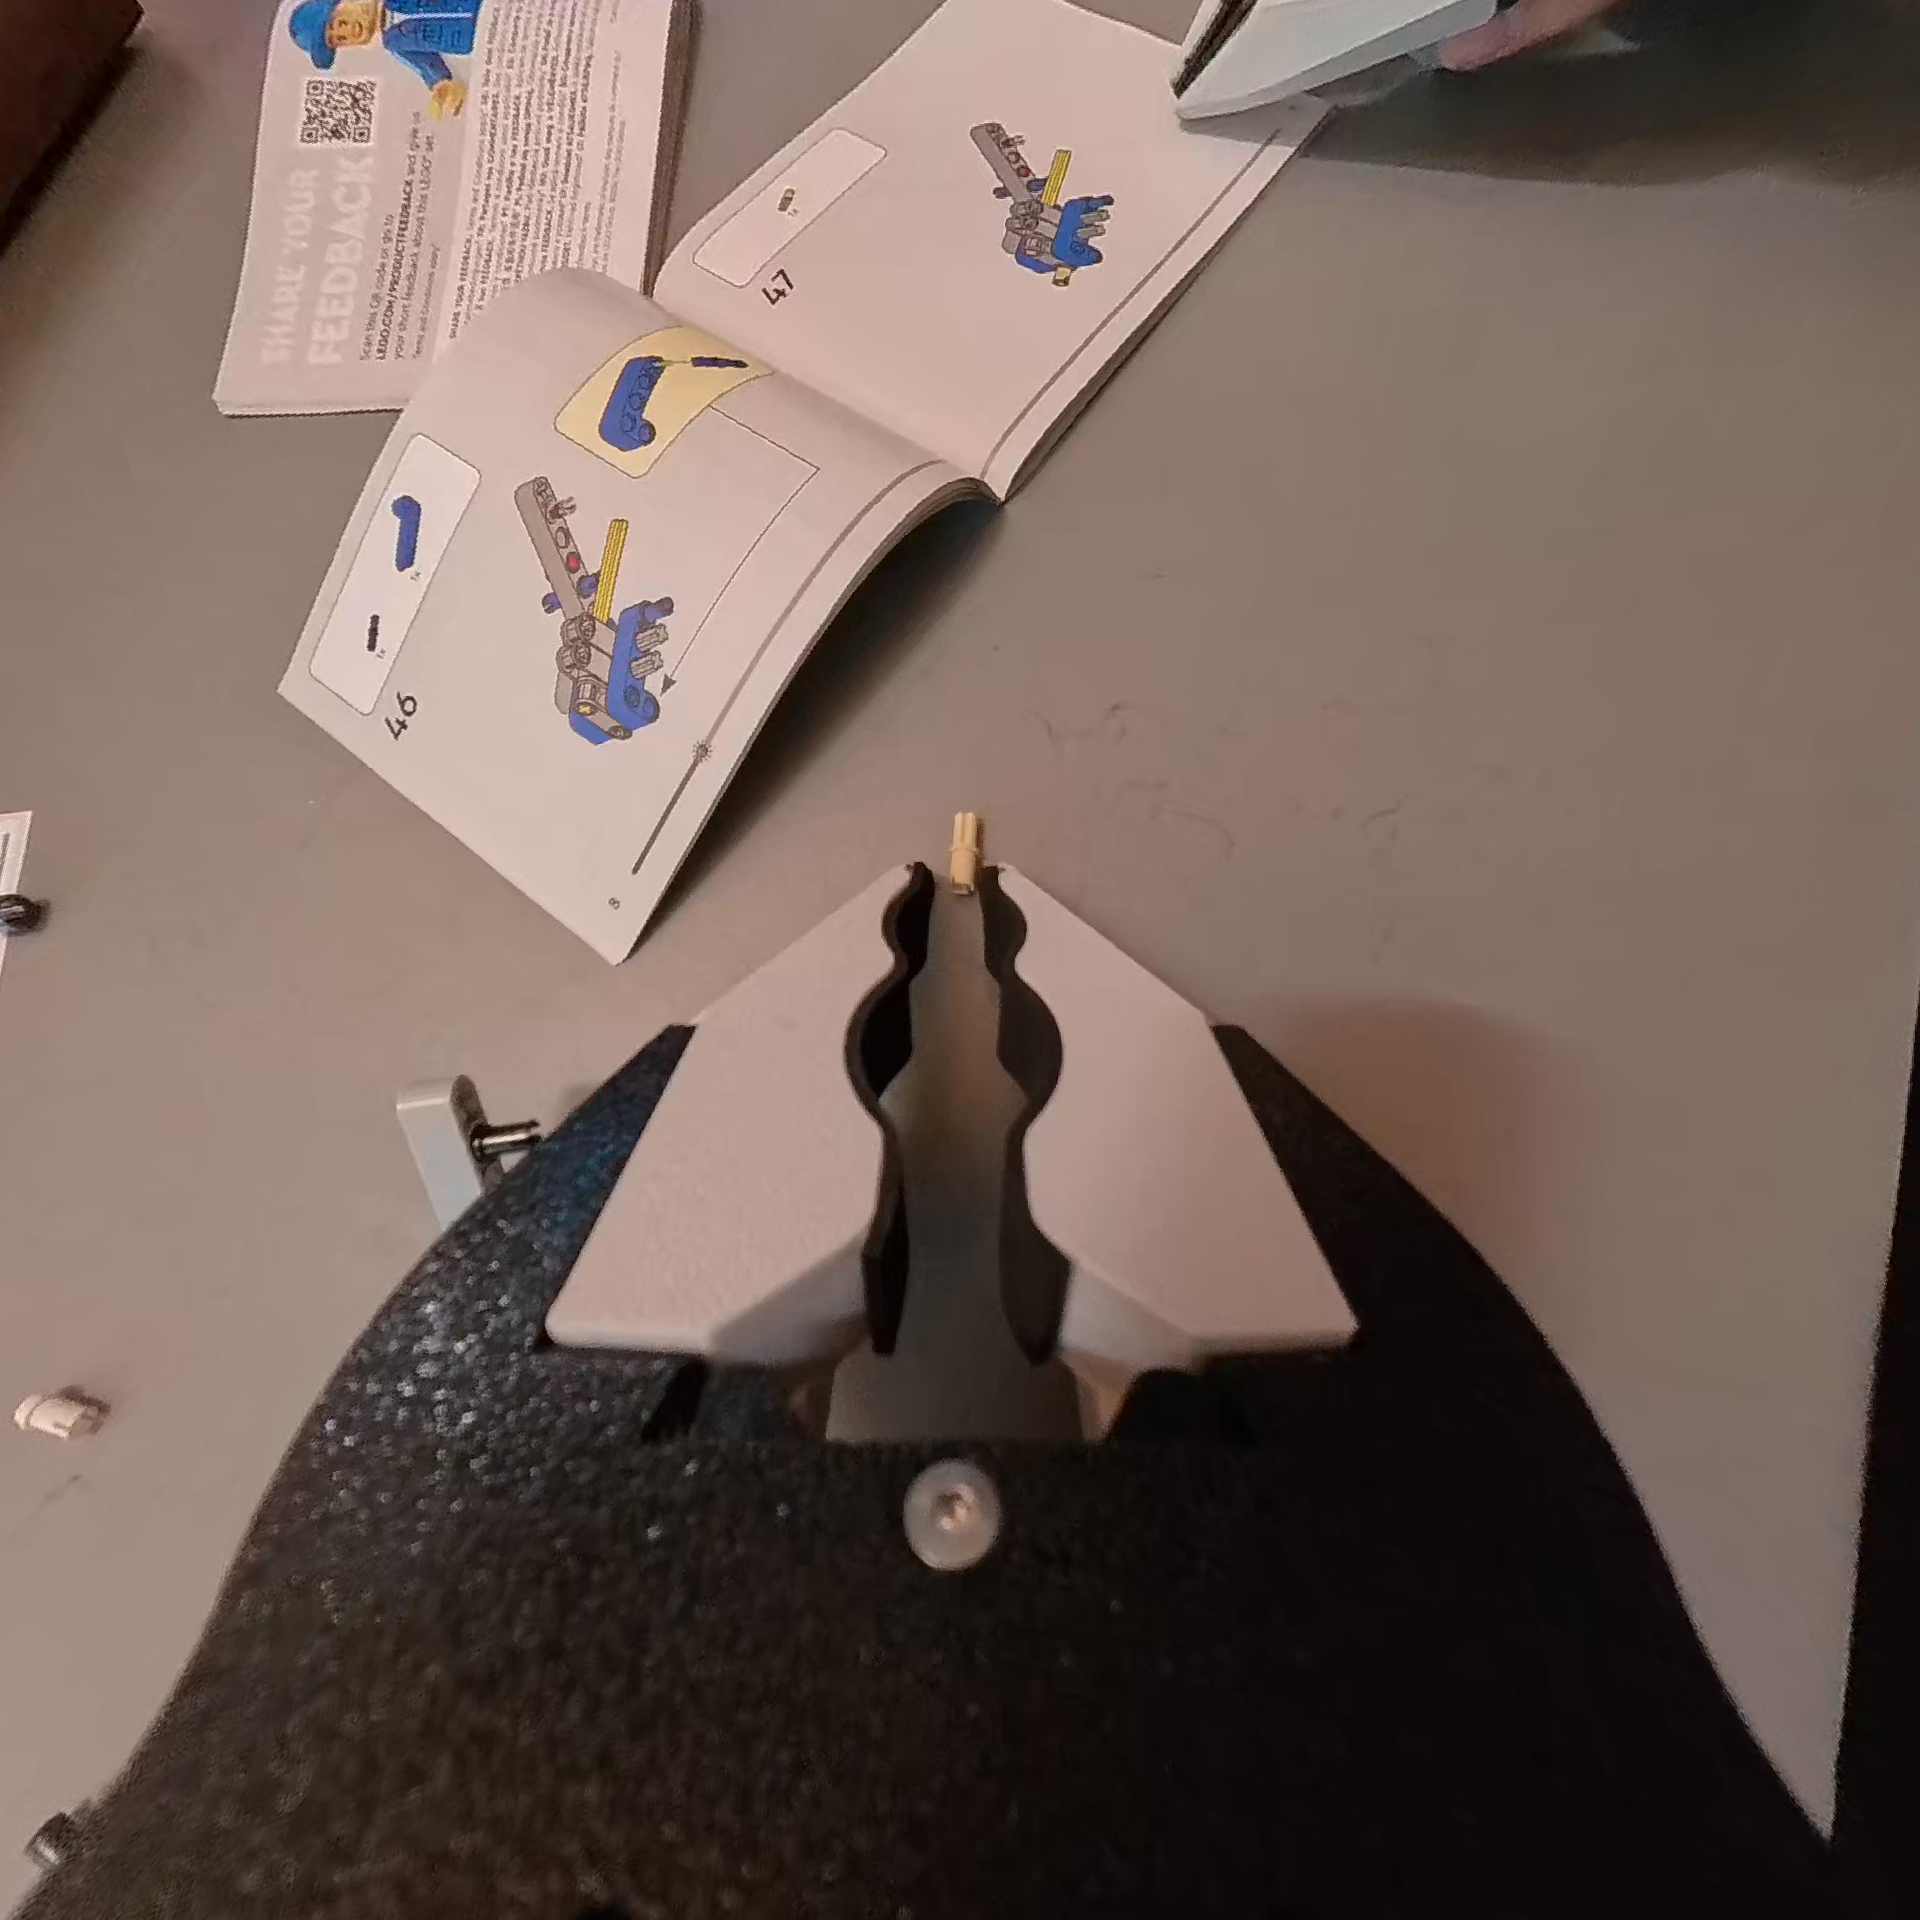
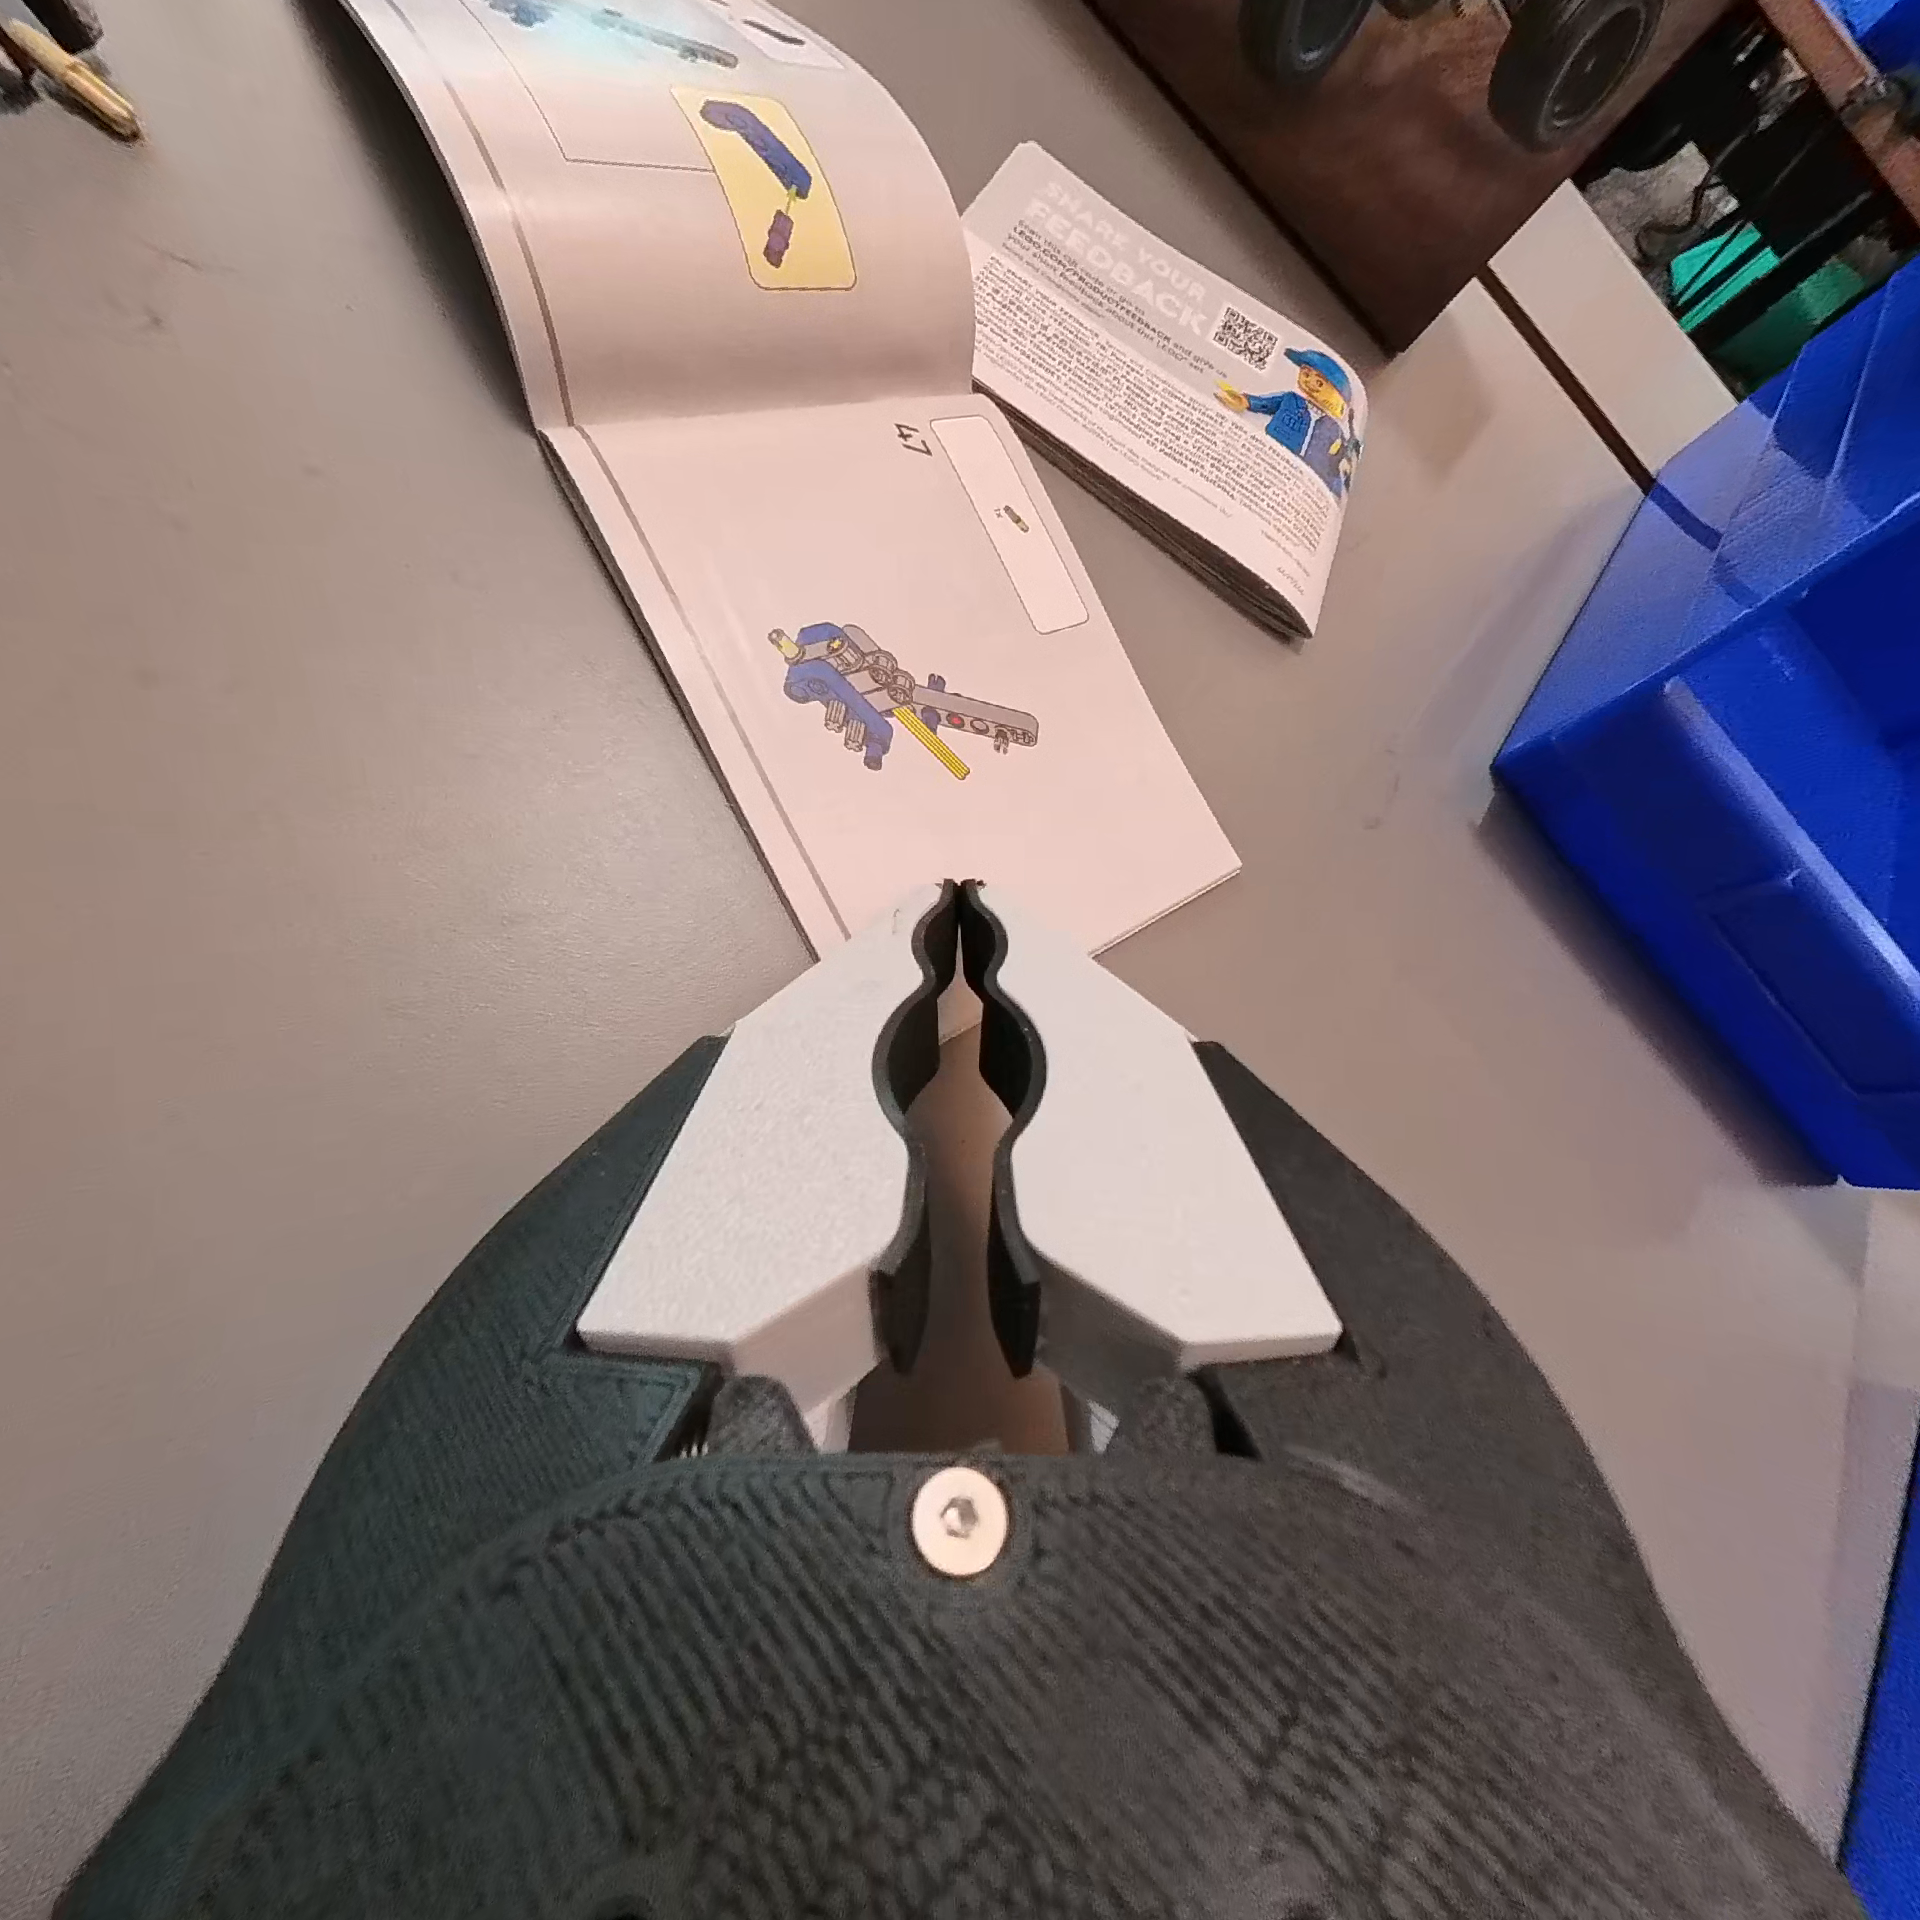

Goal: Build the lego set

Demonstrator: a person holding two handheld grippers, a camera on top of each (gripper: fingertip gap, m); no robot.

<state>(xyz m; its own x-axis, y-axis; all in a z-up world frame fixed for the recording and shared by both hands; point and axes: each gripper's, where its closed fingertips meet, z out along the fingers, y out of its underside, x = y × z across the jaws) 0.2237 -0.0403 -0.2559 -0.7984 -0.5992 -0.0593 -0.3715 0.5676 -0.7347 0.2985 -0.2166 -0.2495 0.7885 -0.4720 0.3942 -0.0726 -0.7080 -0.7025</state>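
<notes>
Tan ribbed pin [image 1: 965, 854] pinched at left claw [image 1: 963, 878] tips, over matte grey desk [image 1: 1455, 727]. Right claw [image 2: 961, 885] pressed together w/ nothing between, tips above glossy open booklet [image 2: 935, 665].

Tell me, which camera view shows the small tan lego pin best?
The left wrist view. There the small tan lego pin stands sharp between the tips of the left gripper, over the grey table. The right wrist view shows only a blurred tan piece at its top left corner, possibly the same pin.

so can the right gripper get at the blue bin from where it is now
Probably yes. The blue bin sits just to the side of the right gripper, with only bare grey table between them; its fingertips are shut and hold nothing.
</notes>
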